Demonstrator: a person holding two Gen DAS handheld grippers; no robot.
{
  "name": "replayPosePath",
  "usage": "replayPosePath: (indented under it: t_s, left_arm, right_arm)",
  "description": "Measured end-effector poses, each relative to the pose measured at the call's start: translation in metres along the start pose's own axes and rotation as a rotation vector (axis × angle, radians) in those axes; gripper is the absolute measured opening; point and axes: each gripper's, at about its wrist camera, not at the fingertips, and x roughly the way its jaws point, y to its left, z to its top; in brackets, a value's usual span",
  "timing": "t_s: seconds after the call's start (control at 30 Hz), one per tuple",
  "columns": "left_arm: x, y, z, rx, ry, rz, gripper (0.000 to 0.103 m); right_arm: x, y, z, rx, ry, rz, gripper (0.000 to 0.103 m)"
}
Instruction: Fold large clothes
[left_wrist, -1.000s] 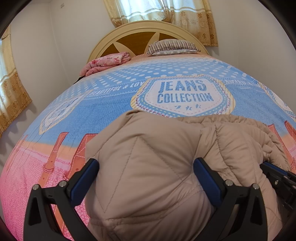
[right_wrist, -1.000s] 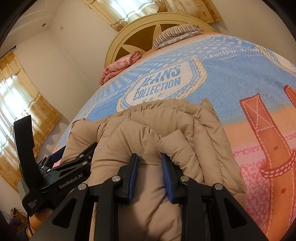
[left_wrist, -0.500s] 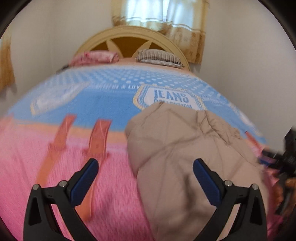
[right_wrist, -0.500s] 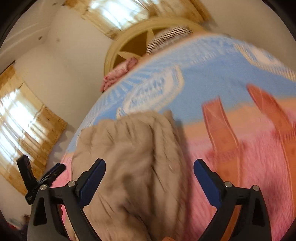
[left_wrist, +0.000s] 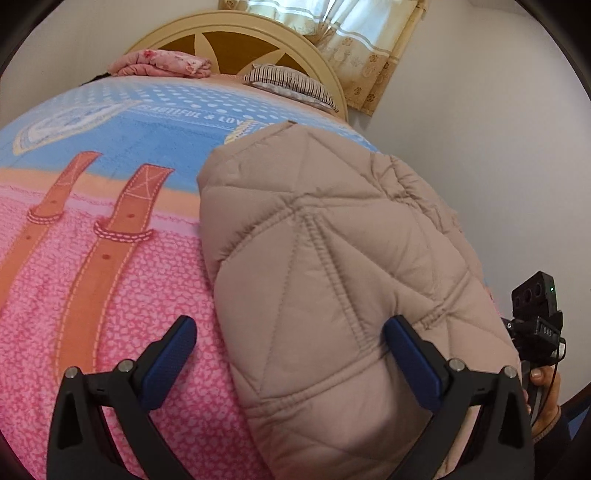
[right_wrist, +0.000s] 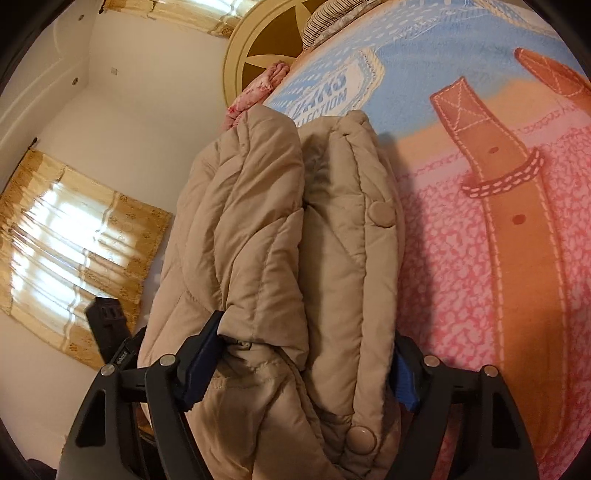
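My L gripper (left_wrist: 288, 354) is wide open w/ nothing held, one finger over the folded beige jacket (left_wrist: 332, 258). R gripper (right_wrist: 295, 365) also spread, jacket bulk between its fingers on the bed cover (left_wrist: 110, 277); can't tell if it's pinching.

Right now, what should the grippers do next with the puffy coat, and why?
Probably close the right gripper: its fingers straddle the folded coat edge but are still spread wide. The left gripper is open too, beside the coat.

A striped pillow (left_wrist: 291, 83) and folded pink cloth (left_wrist: 162, 64) lie by the headboard (left_wrist: 236, 35).
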Motion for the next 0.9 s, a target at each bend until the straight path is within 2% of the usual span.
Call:
replayPosePath:
  t_s: [0.07,0.17,0.2,0.23,0.27,0.3,0.33,0.43,0.57,0.8,0.9]
  left_arm:
    - [0.004,0.002,0.0,-0.015,0.001,-0.027,0.103]
    - [0.009,0.002,0.001,-0.024,-0.004,-0.045,0.103]
    - [0.007,0.001,0.0,-0.017,-0.006,-0.055,0.094]
    - [0.004,-0.007,0.001,0.013,-0.012,-0.073,0.081]
    - [-0.002,-0.014,0.0,0.045,-0.018,-0.051,0.076]
    - [-0.007,-0.023,0.001,0.09,-0.022,-0.023,0.066]
    - [-0.013,-0.03,0.002,0.127,-0.03,-0.007,0.055]
    - [-0.03,-0.04,0.008,0.158,-0.05,0.026,0.04]
    - [-0.069,-0.056,0.018,0.245,-0.152,0.092,0.033]
    - [-0.119,-0.042,0.032,0.244,-0.245,0.099,0.029]
    - [-0.128,-0.023,0.037,0.221,-0.266,0.129,0.029]
  right_arm:
    - [0.002,-0.005,0.0,0.015,0.007,0.035,0.072]
    - [0.012,-0.008,0.002,0.013,0.002,0.012,0.072]
    - [0.014,-0.006,0.002,0.015,-0.004,0.012,0.069]
    - [0.014,-0.002,0.0,-0.002,-0.003,0.019,0.062]
    - [0.013,0.001,-0.002,-0.007,-0.008,0.033,0.05]
    - [0.012,0.003,-0.005,-0.005,-0.011,0.035,0.044]
    - [0.009,0.004,-0.008,0.004,-0.021,0.033,0.042]
    - [0.005,0.007,-0.014,0.028,-0.057,0.063,0.033]
    - [0.004,0.021,-0.022,0.018,-0.076,0.11,0.028]
    - [0.016,0.073,-0.012,-0.031,-0.119,0.248,0.024]
    - [0.031,0.092,-0.003,-0.071,-0.1,0.237,0.024]
